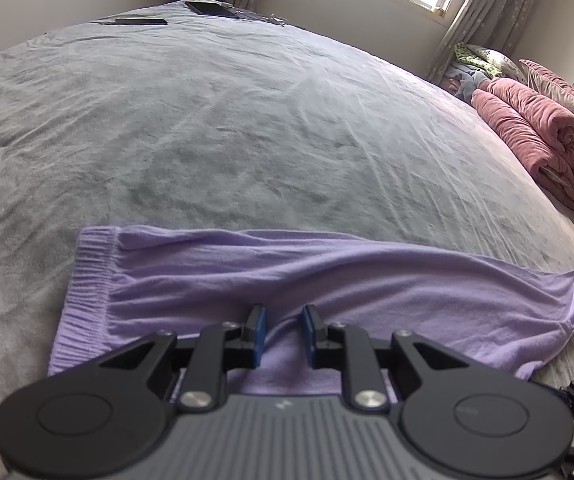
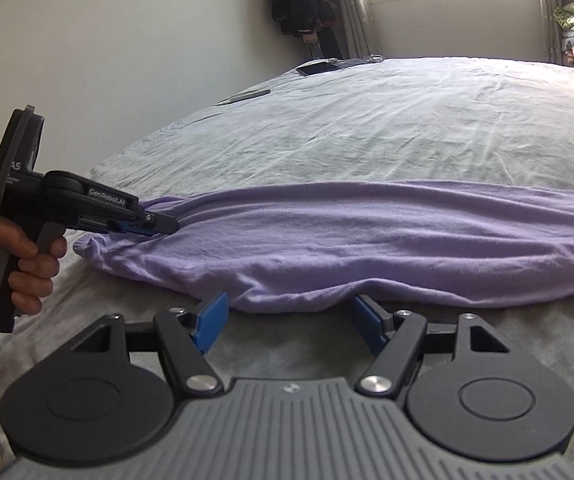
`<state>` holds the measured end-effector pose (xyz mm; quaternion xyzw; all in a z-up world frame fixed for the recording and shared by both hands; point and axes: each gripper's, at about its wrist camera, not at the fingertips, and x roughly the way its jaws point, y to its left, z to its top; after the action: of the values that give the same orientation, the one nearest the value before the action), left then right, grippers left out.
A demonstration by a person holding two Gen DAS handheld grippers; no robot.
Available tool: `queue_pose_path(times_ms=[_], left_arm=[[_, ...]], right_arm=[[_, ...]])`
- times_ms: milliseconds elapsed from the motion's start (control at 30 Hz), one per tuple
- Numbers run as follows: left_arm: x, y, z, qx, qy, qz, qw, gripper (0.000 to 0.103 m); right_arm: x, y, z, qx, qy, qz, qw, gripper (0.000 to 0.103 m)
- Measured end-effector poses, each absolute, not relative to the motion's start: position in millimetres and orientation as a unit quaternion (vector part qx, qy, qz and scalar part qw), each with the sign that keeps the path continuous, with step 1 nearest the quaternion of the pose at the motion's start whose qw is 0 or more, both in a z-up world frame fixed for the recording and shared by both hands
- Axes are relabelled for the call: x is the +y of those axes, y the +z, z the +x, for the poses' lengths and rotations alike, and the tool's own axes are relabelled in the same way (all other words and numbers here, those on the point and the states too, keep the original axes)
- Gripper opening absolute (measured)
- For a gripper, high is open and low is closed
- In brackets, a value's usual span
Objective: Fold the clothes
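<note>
A purple knit garment (image 1: 327, 280) lies stretched sideways across the near part of a grey bed (image 1: 247, 120), its ribbed waistband at the left in the left wrist view. My left gripper (image 1: 283, 312) is shut on a raised fold of the garment near its front edge. In the right wrist view the left gripper (image 2: 167, 226) pinches the garment (image 2: 367, 232) at its left end, and creases run toward the tips. A hand (image 2: 27, 264) holds its grip. My right gripper (image 2: 290, 302) is open wide at the garment's near hem, its blue pads (image 2: 209, 320) on either side of a small bulge and not pressing on it.
A rolled pink quilt (image 1: 539, 136) and pillows lie along the bed's right side. Two dark flat devices (image 1: 211, 8) (image 1: 141, 21) rest at the far edge. Dark clothes (image 2: 299, 0) hang in the corner by the curtained window. Grey sheet (image 2: 367, 120) stretches beyond the garment.
</note>
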<state>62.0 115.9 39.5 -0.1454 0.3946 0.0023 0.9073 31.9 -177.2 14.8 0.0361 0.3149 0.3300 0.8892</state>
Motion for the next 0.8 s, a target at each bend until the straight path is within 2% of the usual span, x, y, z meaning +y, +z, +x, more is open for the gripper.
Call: queue_pose_path(times_ms=[267,333,500,600,667,800], left_arm=[[115.7,39.4,62.1,0.395,0.002,-0.142,0.908,0.02],[115.7,39.5,62.2,0.395,0.002,-0.143,0.907,0.02],[116.8,39.8,61.8,0.396,0.001,-0.147,0.906,0.02],[117.7,39.9,62.7,0.398,0.001,-0.152,0.905,0.02],[117.6,39.9,63.0,0.399,0.0,-0.151,0.904,0.02],[116.8,39.6,62.6,0.399,0.001,-0.149,0.905,0.02]], right_arm=[[-164.1,19.4,30.4,0.314,0.351,0.01,0.882,0.072],[-156.9,14.4,37.9,0.334,0.345,0.005,0.877,0.072],[-160.6,10.8,46.0,0.339,0.338,0.047,0.877,0.073],[-168.0,16.7,45.0,0.322,0.343,0.081,0.879,0.066],[-168.5,24.0,48.7,0.308,0.35,0.095,0.88,0.066],[-154.0,22.4,74.8,0.335,0.354,0.093,0.868,0.066]])
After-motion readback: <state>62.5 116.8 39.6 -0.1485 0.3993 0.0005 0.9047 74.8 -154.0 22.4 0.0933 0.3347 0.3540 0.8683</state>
